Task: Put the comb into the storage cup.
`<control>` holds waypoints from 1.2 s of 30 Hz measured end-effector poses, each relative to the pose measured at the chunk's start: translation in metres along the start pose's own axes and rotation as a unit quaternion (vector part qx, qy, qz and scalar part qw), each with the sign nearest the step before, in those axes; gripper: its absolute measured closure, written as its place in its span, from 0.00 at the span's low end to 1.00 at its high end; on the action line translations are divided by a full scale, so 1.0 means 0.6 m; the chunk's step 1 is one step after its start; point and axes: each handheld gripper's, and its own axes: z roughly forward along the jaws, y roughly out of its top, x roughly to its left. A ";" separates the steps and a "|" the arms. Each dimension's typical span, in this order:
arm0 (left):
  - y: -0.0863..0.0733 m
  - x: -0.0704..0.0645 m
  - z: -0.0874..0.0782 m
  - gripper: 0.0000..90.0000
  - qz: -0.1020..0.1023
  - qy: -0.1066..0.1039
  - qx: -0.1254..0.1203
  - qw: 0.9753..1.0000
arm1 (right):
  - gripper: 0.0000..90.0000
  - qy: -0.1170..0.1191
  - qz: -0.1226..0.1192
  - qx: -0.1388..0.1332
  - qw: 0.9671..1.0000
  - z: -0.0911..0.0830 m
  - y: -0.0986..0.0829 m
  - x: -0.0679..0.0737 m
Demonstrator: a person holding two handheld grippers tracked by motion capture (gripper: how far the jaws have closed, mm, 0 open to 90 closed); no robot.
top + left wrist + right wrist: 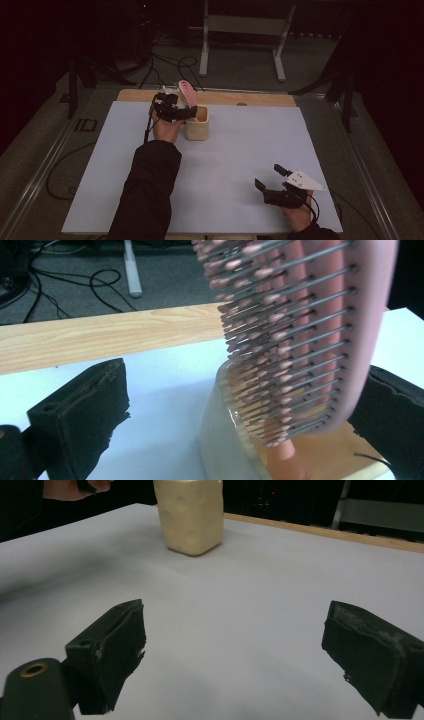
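A pink hairbrush stands handle-down in a cream cup at the back left of the white mat. My left gripper is at the cup's left, level with the brush. In the left gripper view its jaws stand wide apart and open, with the bristled brush head between them and close to the right-hand jaw, above the cup. My right gripper hovers open and holding nothing near the front right of the mat. Its own view looks across bare mat to the cup.
The white mat covers the table, with a wooden strip bare at the back edge. Behind the table are a metal stand and cables on the floor. The person's dark left sleeve crosses the mat.
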 end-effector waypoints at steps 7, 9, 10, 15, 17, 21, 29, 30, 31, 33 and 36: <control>0.001 -0.001 -0.003 0.00 0.006 -0.001 -0.003 1.000 | 0.11 0.001 0.000 0.000 1.000 0.000 0.000 0.000; 0.002 -0.002 -0.004 0.00 0.010 0.000 -0.005 1.000 | 0.11 0.001 0.001 0.000 1.000 0.000 0.000 0.000; 0.002 -0.003 -0.005 0.00 0.011 -0.001 -0.005 1.000 | 0.11 0.001 0.001 0.000 1.000 0.000 0.000 0.000; 0.003 -0.004 -0.009 0.00 0.016 -0.002 -0.010 1.000 | 0.11 0.001 0.000 0.001 1.000 0.001 0.000 0.000; 0.004 -0.005 -0.012 0.00 0.019 -0.001 -0.011 1.000 | 0.11 0.002 0.000 0.000 1.000 0.001 -0.001 0.000; 0.006 -0.006 -0.017 0.00 0.025 -0.002 -0.015 1.000 | 0.11 0.002 0.001 0.001 1.000 0.001 -0.001 0.000; 0.006 -0.005 -0.025 0.00 0.034 -0.004 -0.016 0.999 | 0.11 0.002 0.002 0.001 1.000 0.001 -0.001 0.000; 0.006 -0.006 -0.028 0.00 0.036 -0.005 -0.018 0.999 | 0.11 0.002 0.002 0.001 1.000 0.001 -0.001 0.000; 0.006 -0.006 -0.028 0.00 0.036 -0.005 -0.018 0.999 | 0.11 0.002 0.001 0.001 1.000 0.001 -0.001 0.000; 0.005 -0.005 -0.030 0.00 0.041 -0.007 -0.017 0.999 | 0.11 0.002 0.001 0.000 1.000 0.002 -0.001 0.000; 0.004 -0.006 -0.034 0.00 0.045 -0.011 -0.021 0.999 | 0.11 0.002 0.001 0.001 1.000 0.002 -0.001 0.000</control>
